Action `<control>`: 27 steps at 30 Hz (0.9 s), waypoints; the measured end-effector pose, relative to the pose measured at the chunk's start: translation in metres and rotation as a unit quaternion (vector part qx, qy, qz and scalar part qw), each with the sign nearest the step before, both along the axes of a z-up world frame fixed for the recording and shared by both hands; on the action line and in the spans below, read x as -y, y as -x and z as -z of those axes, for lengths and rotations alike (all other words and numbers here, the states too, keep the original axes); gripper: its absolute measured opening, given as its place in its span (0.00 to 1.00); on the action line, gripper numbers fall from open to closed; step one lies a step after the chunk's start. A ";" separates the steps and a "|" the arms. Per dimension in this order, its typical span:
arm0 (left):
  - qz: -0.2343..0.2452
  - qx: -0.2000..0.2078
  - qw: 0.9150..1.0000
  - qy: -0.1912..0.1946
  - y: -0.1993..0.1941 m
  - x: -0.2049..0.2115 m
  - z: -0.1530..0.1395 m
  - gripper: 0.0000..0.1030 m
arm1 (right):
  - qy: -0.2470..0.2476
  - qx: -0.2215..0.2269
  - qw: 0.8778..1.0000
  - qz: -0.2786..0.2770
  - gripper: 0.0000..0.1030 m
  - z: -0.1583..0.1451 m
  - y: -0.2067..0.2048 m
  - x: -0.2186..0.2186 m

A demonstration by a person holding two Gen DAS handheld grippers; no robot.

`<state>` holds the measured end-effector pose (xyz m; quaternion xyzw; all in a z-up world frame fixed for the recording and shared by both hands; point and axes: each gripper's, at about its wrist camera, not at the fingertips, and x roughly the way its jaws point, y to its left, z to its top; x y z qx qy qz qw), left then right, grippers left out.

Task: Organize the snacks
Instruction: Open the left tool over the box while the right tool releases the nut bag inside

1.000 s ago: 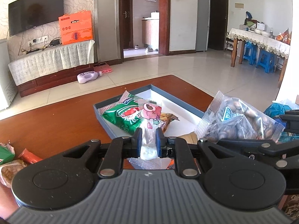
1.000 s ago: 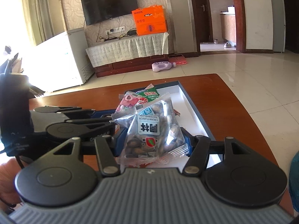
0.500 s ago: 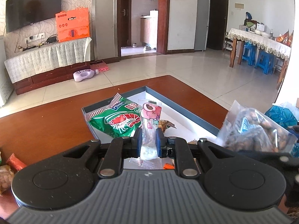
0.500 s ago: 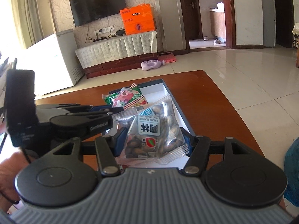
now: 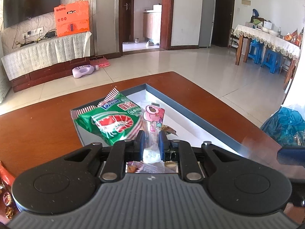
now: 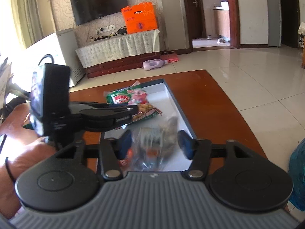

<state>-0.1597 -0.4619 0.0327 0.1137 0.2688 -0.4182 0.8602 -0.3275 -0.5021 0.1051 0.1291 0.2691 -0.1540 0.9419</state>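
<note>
Snacks: green prawn packet in grey box | left jaws pinching pink packet | right jaws closing around blurred nut bag

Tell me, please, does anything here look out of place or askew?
Two things. A purple bottle lies on its side on the floor by the TV cabinet. The green shrimp packet sits tilted, one end over the tray's rim instead of flat inside. Nothing looks spilled or torn.
</note>
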 end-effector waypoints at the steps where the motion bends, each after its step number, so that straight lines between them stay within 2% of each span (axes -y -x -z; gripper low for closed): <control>1: 0.001 0.000 1.000 0.000 0.000 0.003 0.001 0.18 | 0.004 -0.003 1.000 -0.001 0.50 0.001 -0.001 -0.001; 5: 0.002 -0.005 1.000 -0.008 -0.004 0.012 0.009 0.18 | 0.002 -0.023 1.000 0.000 0.46 0.009 -0.007 0.002; 15: 0.012 -0.009 1.000 -0.010 -0.006 0.018 0.014 0.19 | 0.001 -0.024 1.000 0.001 0.46 0.010 -0.004 0.004; 16: 0.013 -0.009 1.000 -0.009 -0.008 0.018 0.013 0.23 | 0.000 -0.026 1.000 0.001 0.46 0.010 -0.003 0.004; 17: 0.015 -0.010 1.000 -0.007 -0.006 0.017 0.014 0.32 | -0.001 -0.027 1.000 0.001 0.46 0.010 -0.004 0.005; 18: 0.016 -0.011 1.000 -0.006 -0.007 0.016 0.014 0.47 | -0.002 -0.028 1.000 0.002 0.46 0.011 -0.004 0.005; 20: 0.020 -0.009 1.000 -0.001 -0.004 0.015 0.014 0.61 | -0.002 -0.031 1.000 0.002 0.47 0.012 -0.004 0.005; 27: 0.036 0.002 0.999 0.002 0.004 0.013 0.011 0.64 | -0.002 -0.038 0.999 0.005 0.47 0.013 -0.010 0.006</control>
